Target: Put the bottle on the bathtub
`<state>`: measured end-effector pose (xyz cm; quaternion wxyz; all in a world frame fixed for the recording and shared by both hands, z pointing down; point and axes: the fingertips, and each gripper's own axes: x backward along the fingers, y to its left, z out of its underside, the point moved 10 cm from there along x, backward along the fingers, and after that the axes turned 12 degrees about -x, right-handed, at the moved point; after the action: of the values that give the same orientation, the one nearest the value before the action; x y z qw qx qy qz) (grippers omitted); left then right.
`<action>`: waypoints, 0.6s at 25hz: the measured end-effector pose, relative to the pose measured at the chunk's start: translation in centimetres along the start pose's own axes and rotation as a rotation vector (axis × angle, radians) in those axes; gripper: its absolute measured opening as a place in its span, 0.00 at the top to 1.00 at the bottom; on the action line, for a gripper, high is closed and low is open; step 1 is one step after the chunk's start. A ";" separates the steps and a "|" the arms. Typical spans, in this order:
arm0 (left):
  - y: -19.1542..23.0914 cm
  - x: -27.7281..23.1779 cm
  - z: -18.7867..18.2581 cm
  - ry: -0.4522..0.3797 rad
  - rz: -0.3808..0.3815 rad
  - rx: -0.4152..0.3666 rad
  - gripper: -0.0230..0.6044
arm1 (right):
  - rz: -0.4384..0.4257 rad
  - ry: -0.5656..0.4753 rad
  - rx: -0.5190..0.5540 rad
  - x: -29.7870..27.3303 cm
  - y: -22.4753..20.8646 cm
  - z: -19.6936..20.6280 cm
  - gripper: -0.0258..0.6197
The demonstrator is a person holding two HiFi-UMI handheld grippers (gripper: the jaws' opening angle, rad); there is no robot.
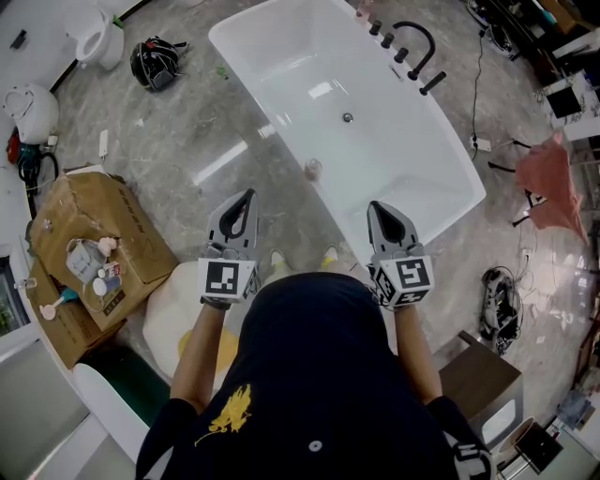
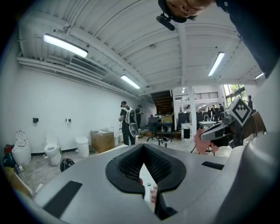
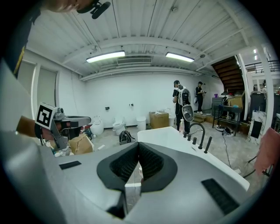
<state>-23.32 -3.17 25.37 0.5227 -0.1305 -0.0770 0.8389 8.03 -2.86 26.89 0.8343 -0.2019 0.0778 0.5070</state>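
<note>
The white bathtub (image 1: 375,141) lies ahead of me, with black taps (image 1: 412,52) on its far right rim. A small pale bottle (image 1: 312,170) stands on the floor against the tub's left side. Two small bottles (image 1: 362,11) sit at the tub's far end. My left gripper (image 1: 247,195) and right gripper (image 1: 376,206) are held side by side at chest height, short of the tub, both shut on nothing. In the left gripper view the left gripper (image 2: 143,146) has its pads together, and a white bottle (image 2: 153,192) shows through the slit below. In the right gripper view the right gripper (image 3: 139,144) points at the tub (image 3: 175,138).
A cardboard box (image 1: 131,225) with several small bottles (image 1: 94,264) on top stands at my left. A toilet (image 1: 98,37) and a black helmet (image 1: 155,61) are at the far left. A pink cloth (image 1: 548,183) hangs at right, with cables on the floor. People (image 3: 181,103) stand far off.
</note>
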 end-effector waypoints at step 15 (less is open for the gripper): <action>1.8 2.3 1.4 0.019 0.030 -0.012 0.94 | 0.083 -0.008 0.060 1.0 -0.4 -1.3 0.96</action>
<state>-26.22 -1.87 25.93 0.5101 -0.1428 -0.0749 0.8448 8.93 -2.77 25.47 0.8187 -0.1715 0.0978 0.5393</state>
